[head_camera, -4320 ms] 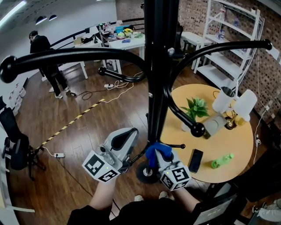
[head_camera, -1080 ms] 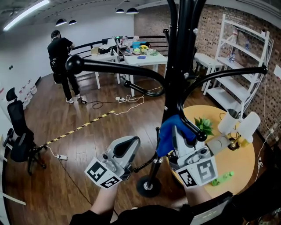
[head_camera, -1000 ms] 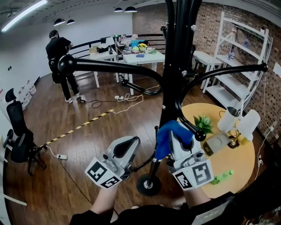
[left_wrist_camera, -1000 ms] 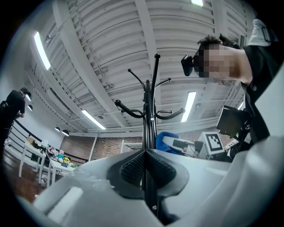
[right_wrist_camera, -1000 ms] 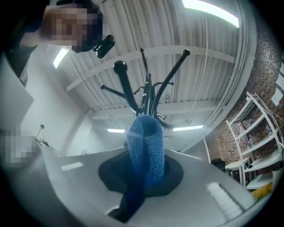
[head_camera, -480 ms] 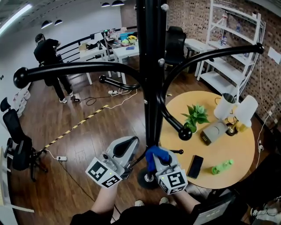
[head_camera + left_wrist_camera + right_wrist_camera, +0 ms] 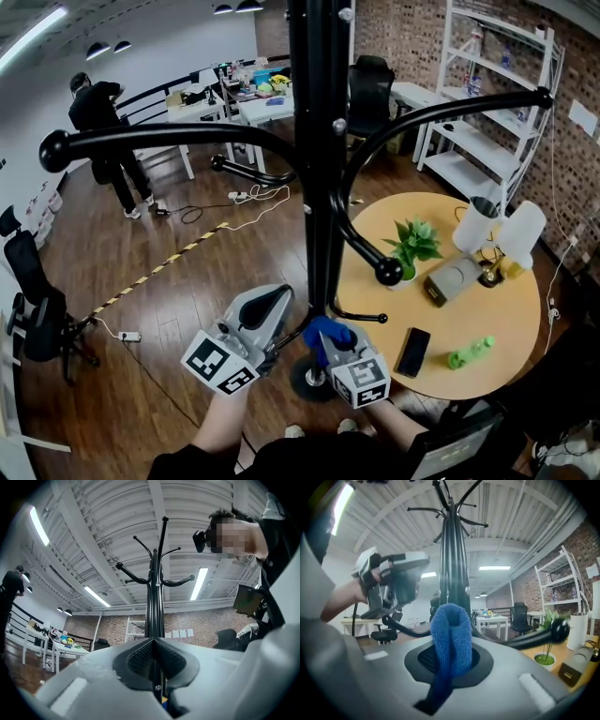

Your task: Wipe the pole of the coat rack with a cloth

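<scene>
Gripping cloth [image 7: 451, 634], right tongs [image 7: 330, 343] at pole [image 7: 317, 187] | left tongs [image 7: 276, 339] clamp hook [image 7: 297, 332] | table [image 7: 469, 319] beside

We see an open office or lab space — a brick wall [image 7: 412, 37] and white shelves [image 7: 487, 103] at upper right, cluttered white desks [image 7: 267, 108] at top centre, an office chair [image 7: 28, 309] at the left edge, and cables [image 7: 202, 202] on the wooden floor [image 7: 187, 281].
</scene>
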`<state>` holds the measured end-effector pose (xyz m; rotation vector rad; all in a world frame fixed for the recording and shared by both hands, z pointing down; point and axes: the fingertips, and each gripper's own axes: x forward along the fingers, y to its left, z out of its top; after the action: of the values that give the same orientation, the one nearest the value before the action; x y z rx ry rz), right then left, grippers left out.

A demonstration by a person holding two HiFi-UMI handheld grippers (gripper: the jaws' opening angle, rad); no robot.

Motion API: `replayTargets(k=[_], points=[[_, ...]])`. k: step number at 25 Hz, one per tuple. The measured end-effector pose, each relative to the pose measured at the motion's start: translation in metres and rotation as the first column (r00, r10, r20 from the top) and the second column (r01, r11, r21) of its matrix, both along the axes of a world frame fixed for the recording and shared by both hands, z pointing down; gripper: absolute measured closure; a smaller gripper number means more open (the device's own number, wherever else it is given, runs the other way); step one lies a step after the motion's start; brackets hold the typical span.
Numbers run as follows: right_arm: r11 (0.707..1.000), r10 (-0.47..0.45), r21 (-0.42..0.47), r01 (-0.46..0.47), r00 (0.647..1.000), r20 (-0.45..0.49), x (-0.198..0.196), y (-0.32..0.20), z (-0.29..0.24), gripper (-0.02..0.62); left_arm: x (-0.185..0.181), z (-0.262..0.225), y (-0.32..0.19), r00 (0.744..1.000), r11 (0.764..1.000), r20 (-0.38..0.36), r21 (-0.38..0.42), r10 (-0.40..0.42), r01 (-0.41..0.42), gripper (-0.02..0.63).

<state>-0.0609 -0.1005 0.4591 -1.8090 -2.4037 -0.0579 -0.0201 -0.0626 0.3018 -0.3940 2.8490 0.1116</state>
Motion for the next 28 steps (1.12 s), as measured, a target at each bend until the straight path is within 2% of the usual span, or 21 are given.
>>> replayTargets(k=[4, 8, 15, 17, 23, 28], points=[[0.983, -0.018, -0.179, 0.028, 0.998, 0.061, 0.005, -0.001, -0.092, 0.572, 0.005, -0.006, 0.002, 1.000, 1.000, 0.013, -0.009, -0.008, 0.008, 0.603], [0.933, -0.032, -0.349, 0.085, 0.987, 0.154, 0.004, -0.001, -0.188, 0.572, 0.007, -0.014, 0.003, 0.999, 1.000, 0.038, -0.016, -0.010, 0.010, 0.603], [0.840, -0.020, -0.521, 0.154, 0.967, 0.255, 0.006, -0.006, -0.297, 0.572, 0.018, -0.030, 0.006, 0.996, 0.999, 0.083, -0.039, -0.019, 0.022, 0.603], [0.825, -0.022, -0.539, 0.168, 0.964, 0.267, 0.007, -0.006, -0.317, 0.572, 0.022, -0.034, 0.008, 0.995, 0.999, 0.092, -0.043, -0.026, 0.030, 0.603], [0.827, 0.000, -0.540, 0.156, 0.961, 0.278, 0.007, -0.007, -0.312, 0.572, 0.025, -0.038, 0.014, 0.994, 0.998, 0.105, -0.049, -0.035, 0.041, 0.603], [0.881, -0.027, -0.452, 0.136, 0.970, 0.241, 0.008, -0.002, -0.244, 0.572, 0.023, -0.035, 0.010, 0.995, 0.998, 0.094, -0.057, -0.021, 0.026, 0.603]])
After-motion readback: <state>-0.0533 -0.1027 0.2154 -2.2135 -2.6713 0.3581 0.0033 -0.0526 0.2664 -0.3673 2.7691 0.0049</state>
